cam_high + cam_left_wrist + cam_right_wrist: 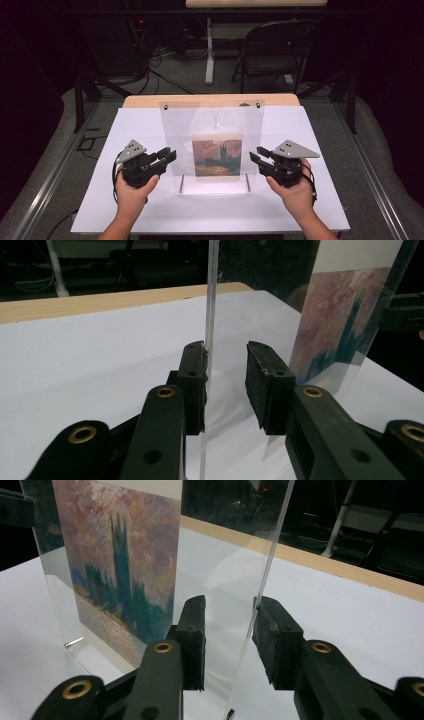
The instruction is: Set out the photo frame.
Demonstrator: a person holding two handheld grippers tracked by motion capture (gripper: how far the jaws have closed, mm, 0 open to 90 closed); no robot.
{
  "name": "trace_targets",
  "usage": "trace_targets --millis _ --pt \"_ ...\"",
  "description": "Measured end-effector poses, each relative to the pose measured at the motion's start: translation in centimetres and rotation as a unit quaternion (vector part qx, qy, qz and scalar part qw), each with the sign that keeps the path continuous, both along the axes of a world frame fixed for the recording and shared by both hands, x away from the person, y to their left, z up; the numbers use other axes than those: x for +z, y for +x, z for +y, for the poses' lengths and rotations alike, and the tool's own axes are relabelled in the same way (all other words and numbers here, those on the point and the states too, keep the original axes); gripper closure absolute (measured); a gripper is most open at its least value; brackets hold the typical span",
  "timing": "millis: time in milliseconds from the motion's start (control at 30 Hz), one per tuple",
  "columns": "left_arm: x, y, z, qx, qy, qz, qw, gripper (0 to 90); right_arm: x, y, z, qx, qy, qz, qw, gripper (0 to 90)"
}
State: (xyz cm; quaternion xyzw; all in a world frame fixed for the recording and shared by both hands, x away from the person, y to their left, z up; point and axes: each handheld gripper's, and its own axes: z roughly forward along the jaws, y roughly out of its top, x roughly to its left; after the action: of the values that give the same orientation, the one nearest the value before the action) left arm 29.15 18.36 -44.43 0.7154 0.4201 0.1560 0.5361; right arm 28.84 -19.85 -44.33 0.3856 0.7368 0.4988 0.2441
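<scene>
1. Centrally on the white surface (125,200) stands a clear acrylic panel (212,125), upright, with a painted picture (217,157) of dark towers under a reddish sky in its lower middle.
2. Two small metal pins (181,182) show near the panel's bottom edge, one at each lower corner of the picture.
3. The left gripper (170,156) sits at the panel's left edge, held from below by the left hand (131,192).
4. From the left gripper view, the panel's edge (209,340) runs between the jaws: it lies against the left-hand pad (196,375), while the other pad (260,382) stands clear of it, so the gripper is released, not clamped.
5. The right gripper (255,155) sits at the panel's right edge, carried by the right hand (295,192).
6. From the right gripper view, the edge (265,580) passes between the jaws close to the right-hand pad (272,630); the other pad (192,635) is apart from it, and this gripper looks released too.
7. Behind the surface, a folding chair (272,52) stands on the floor.
</scene>
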Motion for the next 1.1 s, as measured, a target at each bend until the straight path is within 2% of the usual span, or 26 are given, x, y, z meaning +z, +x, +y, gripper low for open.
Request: trace_targets --millis 133,300,500,633,733,833,1100 --pt "-0.1 -0.4 0.0 -0.004 -0.004 0.000 1.0000 67.9 -0.2 -0.4 -0.1 0.004 0.006 0.000 1.0000 66.3" --pt "-0.1 -0.6 -0.2 -0.002 0.003 -0.002 1.0000 67.4 -0.6 -0.7 -0.2 0.005 0.009 0.005 0.9999 65.8" --pt "-0.4 -0.6 -0.3 -0.002 0.011 0.005 0.9999 65.2 -0.9 -0.7 -0.2 0.009 0.010 0.012 0.9998 63.9" --pt "-0.7 -0.6 -0.3 -0.005 0.008 0.011 0.9999 60.8 -1.2 -0.6 -0.2 0.013 0.011 0.019 0.9997 61.7" --pt "-1.0 -0.6 -0.5 -0.011 0.005 0.016 0.9998 56.0 -1.3 -0.6 -0.1 0.015 0.011 0.020 0.9996 58.6" --pt "-1.2 -0.5 -0.6 -0.014 0.011 0.016 0.9997 51.5 -1.5 -0.6 0.0 0.016 0.011 0.019 0.9996 54.6" --pt "-1.2 -0.8 -0.5 -0.009 0.026 0.004 0.9996 40.1 -1.4 -0.8 -0.1 0.012 0.013 0.013 0.9998 41.4"
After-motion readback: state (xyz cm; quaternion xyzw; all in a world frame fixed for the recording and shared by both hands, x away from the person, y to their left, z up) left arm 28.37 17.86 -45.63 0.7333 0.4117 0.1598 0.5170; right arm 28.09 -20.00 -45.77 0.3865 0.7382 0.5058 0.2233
